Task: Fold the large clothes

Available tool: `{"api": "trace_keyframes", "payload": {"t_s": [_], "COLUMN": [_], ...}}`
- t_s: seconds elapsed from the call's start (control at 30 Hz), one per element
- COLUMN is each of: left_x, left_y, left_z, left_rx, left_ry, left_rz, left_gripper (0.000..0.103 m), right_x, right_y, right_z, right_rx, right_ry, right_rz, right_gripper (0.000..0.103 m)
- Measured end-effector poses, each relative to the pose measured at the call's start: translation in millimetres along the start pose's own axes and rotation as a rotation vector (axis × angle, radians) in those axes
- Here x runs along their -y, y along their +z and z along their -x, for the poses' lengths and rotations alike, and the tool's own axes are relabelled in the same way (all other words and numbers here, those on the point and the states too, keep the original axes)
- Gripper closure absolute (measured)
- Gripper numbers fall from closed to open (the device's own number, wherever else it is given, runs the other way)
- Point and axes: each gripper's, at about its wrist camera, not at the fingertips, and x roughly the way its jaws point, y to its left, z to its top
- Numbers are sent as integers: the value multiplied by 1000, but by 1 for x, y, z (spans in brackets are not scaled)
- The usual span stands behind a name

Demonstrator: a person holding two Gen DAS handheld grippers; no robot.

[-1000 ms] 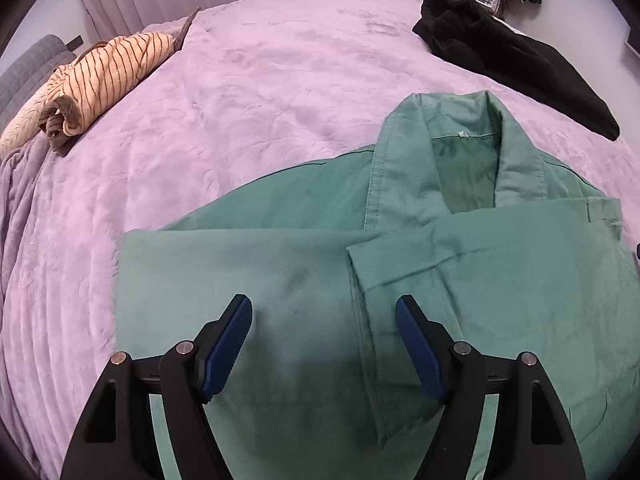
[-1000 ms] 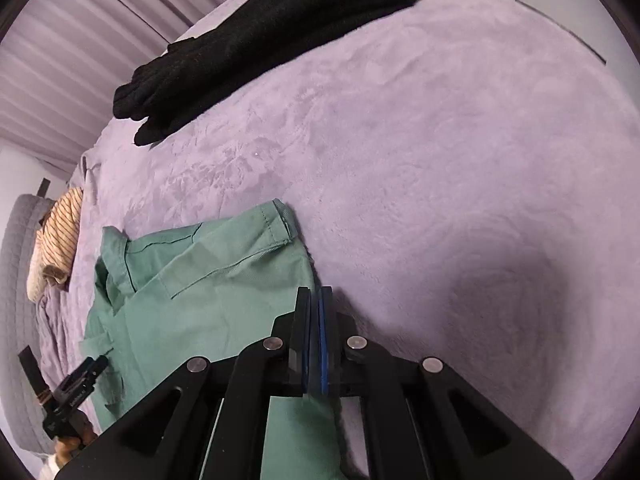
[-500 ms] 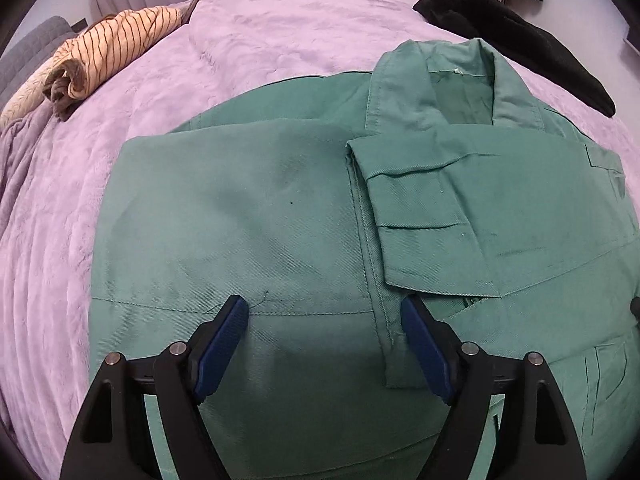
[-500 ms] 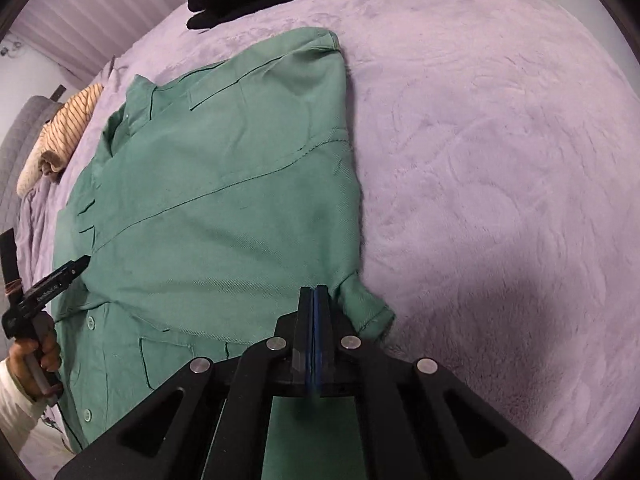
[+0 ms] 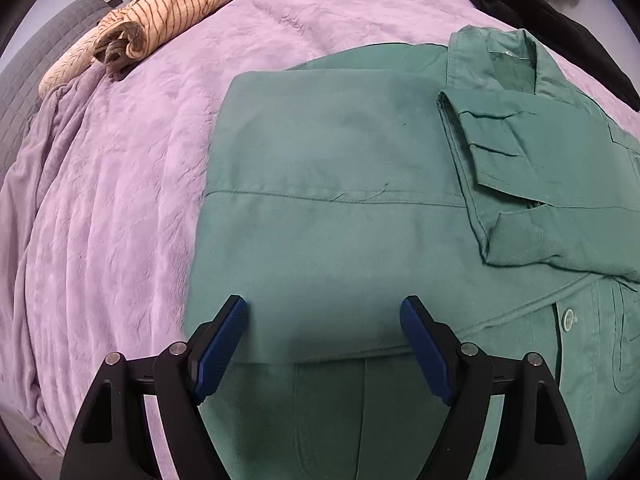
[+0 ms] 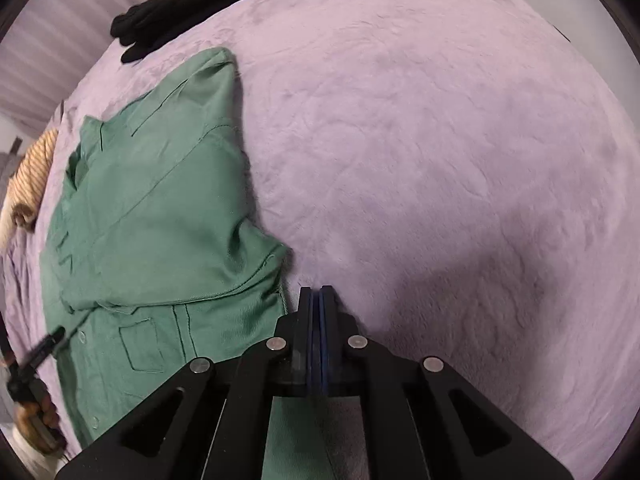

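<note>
A green jacket [image 5: 340, 208] lies flat on the purple blanket [image 5: 120, 160], collar [image 5: 500, 52] at the far end. Its left side is folded in over the body, and a sleeve [image 5: 520, 152] lies folded across the chest. My left gripper [image 5: 324, 308] hovers open over the folded panel's near part, with nothing between its blue pads. My right gripper [image 6: 316, 292] is shut, tips over the blanket [image 6: 440, 140] just right of the jacket's [image 6: 160, 220] right edge; I see nothing clamped in it. The left gripper [image 6: 44, 344] shows at the right wrist view's left edge, held by a hand [image 6: 36, 408].
A rolled striped cloth [image 5: 160, 12] lies at the far left by a grey cushion [image 5: 24, 80]. A black garment [image 5: 540, 12] lies beyond the collar, also seen in the right wrist view as the black garment [image 6: 180, 16]. Bare blanket spreads right of the jacket.
The left gripper has drawn back from the chest toward the jacket's near part and left fold. The right gripper, still shut, has slid off the jacket to its right edge.
</note>
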Motion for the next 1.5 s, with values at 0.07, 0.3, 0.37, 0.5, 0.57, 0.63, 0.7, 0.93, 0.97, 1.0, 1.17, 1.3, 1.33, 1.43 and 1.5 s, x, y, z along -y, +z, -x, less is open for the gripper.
{"api": "trace_keyframes", "payload": {"t_s": [0.07, 0.3, 0.37, 0.5, 0.57, 0.63, 0.7, 0.93, 0.97, 1.0, 1.17, 1.3, 1.33, 1.43, 1.5], "left_x": [-4, -7, -6, -2, 1, 2, 5, 1, 0, -2, -5, -4, -6, -2, 0], "left_y": [-5, -30, -36, -49, -57, -62, -68, -81, -81, -82, -85, -85, -82, -83, -84], "left_z": [3, 11, 14, 28, 38, 47, 56, 76, 78, 80, 91, 101, 103, 115, 121], "left_rx": [-16, -82, -105, -122, -129, -138, -148, -165, -161, -157, -145, -149, -146, -142, -138], "left_ry": [-6, -17, -20, -35, -45, -53, -52, -63, -63, -62, -75, -91, -93, -103, -104], "left_rz": [29, 44, 25, -27, -38, -47, -60, -37, -31, -23, -17, -11, -10, -8, -17], "left_gripper": [22, 22, 22, 22, 22, 22, 22, 21, 11, 1, 0, 0, 0, 0, 0], "right_x": [-2, -25, -29, -34, -36, -39, -44, -60, -63, -65, -81, -93, -96, -105, -113], "right_y": [-3, -18, -25, -36, -42, -49, -54, -66, -67, -68, -69, -68, -67, -67, -68], "right_z": [13, 24, 25, 31, 35, 41, 46, 64, 67, 69, 84, 92, 95, 103, 107], "right_rx": [21, -20, -40, -65, -81, -95, -101, -111, -111, -110, -71, -72, -71, -64, -65], "right_ry": [4, 35, 46, 64, 66, 66, 66, 68, 71, 74, 61, 49, 45, 41, 20], "right_rz": [-2, 46, 40, 23, 19, 19, 25, 51, 55, 59, 108, 137, 144, 179, 213], "right_gripper": [100, 99, 99, 99, 99, 99, 99, 99, 98, 90, 27, 27, 26, 19, 12]}}
